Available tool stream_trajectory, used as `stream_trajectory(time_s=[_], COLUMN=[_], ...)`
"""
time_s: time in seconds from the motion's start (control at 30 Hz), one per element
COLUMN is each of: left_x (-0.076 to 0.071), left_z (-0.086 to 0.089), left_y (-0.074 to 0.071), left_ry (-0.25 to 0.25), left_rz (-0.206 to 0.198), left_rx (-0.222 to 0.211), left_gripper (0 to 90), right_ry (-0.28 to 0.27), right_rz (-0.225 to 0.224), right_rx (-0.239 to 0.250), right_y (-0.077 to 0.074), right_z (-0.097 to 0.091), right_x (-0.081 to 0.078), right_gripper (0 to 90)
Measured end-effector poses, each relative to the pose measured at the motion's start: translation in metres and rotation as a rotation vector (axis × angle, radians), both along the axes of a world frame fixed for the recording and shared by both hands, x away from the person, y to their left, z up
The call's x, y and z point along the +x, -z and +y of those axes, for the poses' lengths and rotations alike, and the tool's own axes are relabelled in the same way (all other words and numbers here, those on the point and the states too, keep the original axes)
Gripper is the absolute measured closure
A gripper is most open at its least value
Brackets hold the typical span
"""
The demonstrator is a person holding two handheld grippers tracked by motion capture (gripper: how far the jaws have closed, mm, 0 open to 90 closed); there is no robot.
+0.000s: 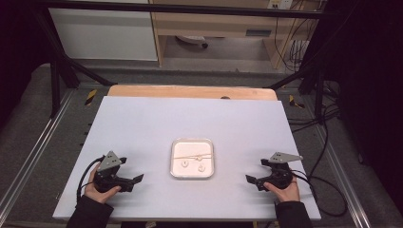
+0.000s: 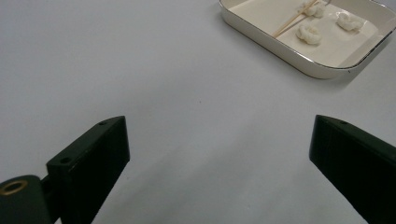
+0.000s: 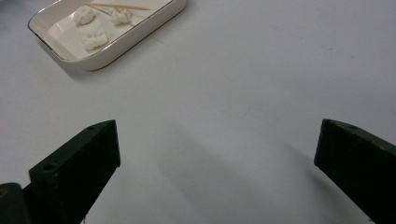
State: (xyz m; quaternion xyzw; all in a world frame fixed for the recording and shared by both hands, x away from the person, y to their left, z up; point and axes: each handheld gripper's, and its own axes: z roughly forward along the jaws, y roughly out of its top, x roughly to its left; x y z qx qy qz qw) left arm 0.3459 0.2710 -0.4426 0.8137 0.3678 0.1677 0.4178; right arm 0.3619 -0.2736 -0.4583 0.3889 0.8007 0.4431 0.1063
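A white square dish [image 1: 192, 175] rests in the middle of the white table top. In it lie three small white lumps [image 1: 184, 164] and a thin wooden skewer [image 1: 185, 156] with one lump on it. The dish [image 2: 261, 39] appears at the upper right of the left gripper view, and as the dish [image 3: 135, 42] at the upper left of the right gripper view. My left gripper [image 1: 135, 181] rests on the table left of the dish, open and empty. My right gripper [image 1: 251, 180] sits to the dish's right, also open with bare table between its jaws.
The white board [image 1: 142, 123] covers a wooden table whose far edge [image 1: 190, 91] shows beyond it. Black frame bars [image 1: 62, 66] and cables [image 1: 323, 142] run around the sides. A hand [image 1: 102, 194] holds each gripper near the front edge.
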Motion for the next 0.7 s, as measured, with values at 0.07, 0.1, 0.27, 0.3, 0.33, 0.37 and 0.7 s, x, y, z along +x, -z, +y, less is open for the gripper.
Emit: stream_trajectory(time_s=[0.07, 0.1, 0.27, 0.3, 0.33, 0.37, 0.7], left_x=[-0.0001, -0.0001, 0.0004, 0.0007, 0.0008, 0.0012, 0.001], left_z=[-0.0003, -0.0003, -0.001, -0.0016, -0.0025, -0.004, -0.0069], left_y=[0.0001, 0.0, -0.0017, -0.002, -0.0023, -0.0028, -0.0038], left_ry=[0.0, 0.0, -0.003, -0.004, -0.004, -0.002, 0.007], left_rz=[0.0, 0.0, -0.005, -0.006, -0.006, -0.007, -0.004], left_rx=[0.004, 0.003, 0.002, 0.002, 0.003, 0.008, 0.009], left_gripper=[4.9, 4.9, 5.4, 5.5, 5.6, 5.7, 6.9], right_ry=[0.001, 0.002, 0.005, 0.006, 0.005, 0.005, 0.008], right_rz=[0.001, 0.001, 0.0, 0.0, 0.0, 0.0, 0.002], right_rx=[-0.002, -0.002, -0.008, -0.005, -0.005, -0.009, -0.014], right_y=[0.0, 0.0001, 0.0003, 0.0002, 0.0002, 0.0002, 0.0001], right_z=[-0.0001, 0.0, 0.0, 0.0002, 0.0002, 0.0001, 0.0002], right_x=[0.0001, 0.0, 0.0001, 0.0, 0.0, 0.0002, -0.0004], right_gripper=[0.8, 0.8, 0.9, 0.9, 1.0, 1.0, 1.1])
